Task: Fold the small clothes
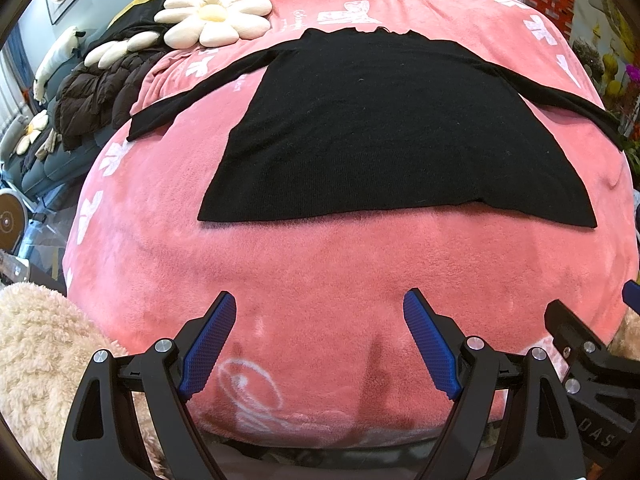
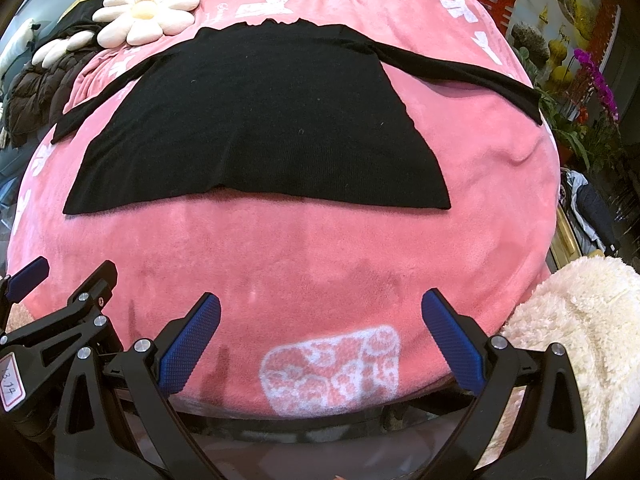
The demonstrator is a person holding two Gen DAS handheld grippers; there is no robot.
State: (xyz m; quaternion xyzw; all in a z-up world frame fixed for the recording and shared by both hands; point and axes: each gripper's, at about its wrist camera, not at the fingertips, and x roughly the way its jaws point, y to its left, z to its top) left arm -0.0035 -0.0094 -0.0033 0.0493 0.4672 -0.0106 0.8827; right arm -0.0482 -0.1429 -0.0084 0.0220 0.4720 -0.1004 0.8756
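1. Left gripper (image 1: 320, 312): blue-padded jaws spread wide, holding nothing, above the near edge of the pink blanket (image 1: 320, 280).
2. Right gripper (image 2: 320, 312): jaws likewise wide apart and empty, just beside the left gripper.
3. Black sweater (image 1: 384, 128): spread flat on the blanket beyond both grippers, sleeves extended sideways, hem nearest.
4. Flower cushion (image 1: 216, 14): beyond the sweater's left sleeve.
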